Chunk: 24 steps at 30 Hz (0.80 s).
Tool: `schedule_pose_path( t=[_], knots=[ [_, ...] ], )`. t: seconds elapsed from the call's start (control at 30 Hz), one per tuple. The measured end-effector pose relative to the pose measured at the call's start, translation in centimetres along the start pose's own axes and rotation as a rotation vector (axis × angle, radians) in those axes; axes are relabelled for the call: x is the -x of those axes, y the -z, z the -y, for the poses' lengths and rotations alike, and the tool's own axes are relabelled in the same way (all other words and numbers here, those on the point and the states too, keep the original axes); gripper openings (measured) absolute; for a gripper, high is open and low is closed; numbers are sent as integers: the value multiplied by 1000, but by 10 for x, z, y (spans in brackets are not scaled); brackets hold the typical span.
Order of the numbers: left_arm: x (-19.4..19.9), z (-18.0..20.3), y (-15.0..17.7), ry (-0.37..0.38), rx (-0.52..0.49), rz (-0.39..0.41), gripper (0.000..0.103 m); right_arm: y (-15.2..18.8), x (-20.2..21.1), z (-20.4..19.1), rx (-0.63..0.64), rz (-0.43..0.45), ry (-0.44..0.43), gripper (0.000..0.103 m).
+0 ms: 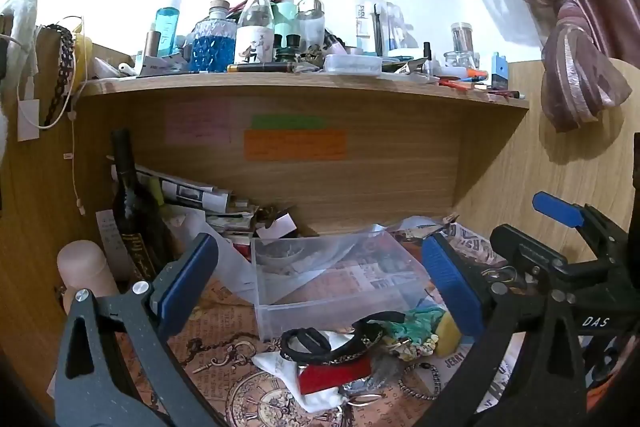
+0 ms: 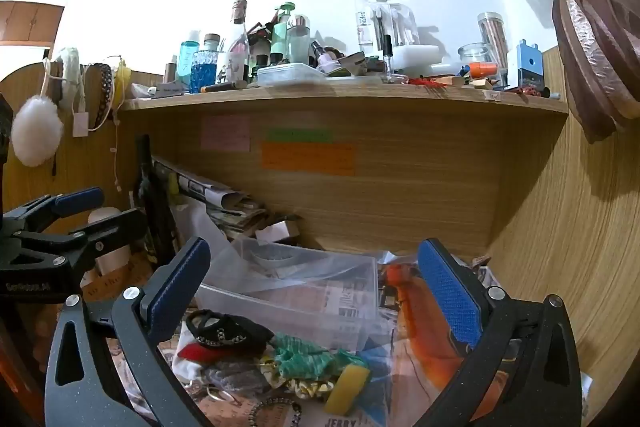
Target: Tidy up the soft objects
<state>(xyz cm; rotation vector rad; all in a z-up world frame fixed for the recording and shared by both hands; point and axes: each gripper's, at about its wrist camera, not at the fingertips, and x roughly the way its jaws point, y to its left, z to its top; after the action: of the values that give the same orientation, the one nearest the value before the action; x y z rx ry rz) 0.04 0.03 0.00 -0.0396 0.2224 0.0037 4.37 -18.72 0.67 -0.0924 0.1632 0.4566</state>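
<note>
A heap of soft things lies on the desk in front of a clear plastic box [image 1: 320,279] [image 2: 304,287]: black hair bands [image 1: 308,345] [image 2: 224,331], a red piece [image 1: 336,375] [image 2: 200,353], a green scrunchie [image 1: 416,327] [image 2: 304,357], a yellow sponge [image 1: 446,337] [image 2: 347,389]. My left gripper [image 1: 320,287] is open and empty above the heap. My right gripper [image 2: 316,291] is open and empty above it too. Each shows in the other's view, the right one [image 1: 560,247] and the left one [image 2: 76,215].
A shelf [image 1: 304,87] packed with bottles and jars runs above the desk nook. A dark wine bottle [image 1: 132,203] and rolled papers stand at the left. A beaded bracelet [image 1: 420,381] lies by the heap. A curtain [image 1: 576,67] hangs at the right.
</note>
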Motion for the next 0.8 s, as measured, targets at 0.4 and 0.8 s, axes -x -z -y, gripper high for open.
schedule_pose_path(
  t=[0.4,0.8],
  knots=[
    [1,10,-2,13,-18,22,103,0,0,6,-31,-10,-6,103],
    [1,8,-2,23,-9,20,103,2,0,7,-46,1,-11,103]
  ],
)
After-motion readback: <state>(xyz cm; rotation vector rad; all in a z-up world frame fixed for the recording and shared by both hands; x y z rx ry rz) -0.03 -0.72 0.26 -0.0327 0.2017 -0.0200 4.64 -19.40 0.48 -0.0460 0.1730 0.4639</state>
